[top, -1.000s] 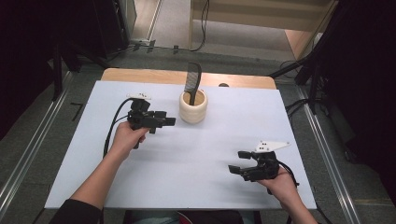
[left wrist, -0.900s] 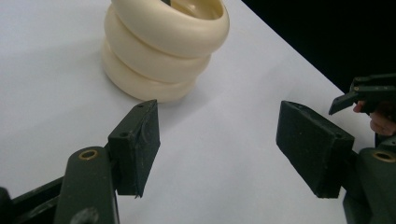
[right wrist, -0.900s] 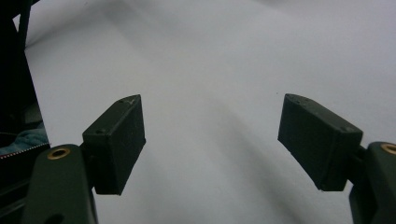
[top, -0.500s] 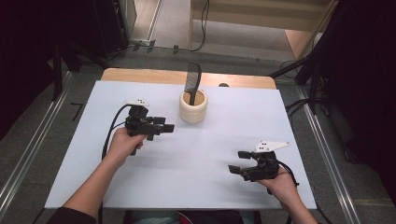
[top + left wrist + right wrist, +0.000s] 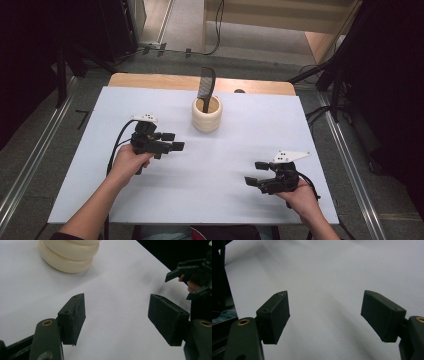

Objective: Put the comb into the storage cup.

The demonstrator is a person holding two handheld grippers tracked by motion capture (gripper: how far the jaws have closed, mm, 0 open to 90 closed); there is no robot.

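Altogether: one comb [image 5: 206, 86], one cup [image 5: 207, 116].

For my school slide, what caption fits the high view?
Two open claws wait near a comb in a cup.

A black comb [image 5: 206, 89] stands in a cream ribbed cup [image 5: 207, 114] on the plain white table [image 5: 225, 160]; both grippers' pads [image 5: 74, 315] are black.

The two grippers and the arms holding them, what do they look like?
Both the left gripper and the right gripper are black, each with two flat rectangular jaw pads on arms with brass-coloured rivets. A pale three-cornered plate sits on top of each, and a black cable trails from each. The forearms are bare, with no sleeves over them.
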